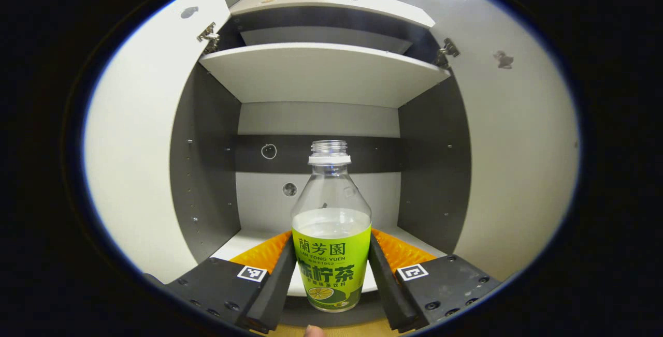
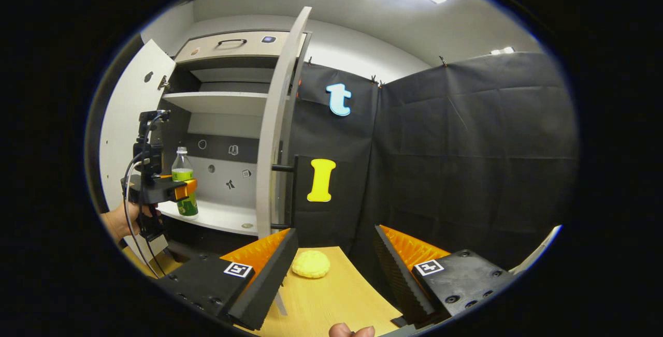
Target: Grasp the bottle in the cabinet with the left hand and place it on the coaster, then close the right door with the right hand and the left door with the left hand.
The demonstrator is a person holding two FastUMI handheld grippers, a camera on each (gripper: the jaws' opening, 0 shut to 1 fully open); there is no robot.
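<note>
Left gripper [image 1: 331, 275] is at the cabinet [image 1: 207, 171], its two fingers [image 1: 277, 285] tight against either side of the bottle [image 1: 331, 233] at label height, so the jaws are clamped on it. The bottle stands upright on the lower shelf [image 1: 233, 246], near the front edge, uncapped, with clear liquid up to about the top of the green label. The upper shelf [image 1: 321, 70] sits above it. Both doors are swung open: left door [image 1: 140, 161] and right door [image 1: 518, 161].

In the right gripper view, the left gripper [image 2: 181, 189] shows far left, held by a hand [image 2: 121, 220], wrapped around the bottle [image 2: 184, 181] just inside the cabinet opening. The right door [image 2: 277, 135] is seen edge-on, standing out toward the camera.

Right gripper [image 2: 331, 264] hovers over the wooden table [image 2: 331, 295], jaws wide apart, gripping nothing. The yellow coaster [image 2: 311, 264] lies on the table between and beyond its fingertips, near the foot of the right door, well apart from the bottle.
</note>
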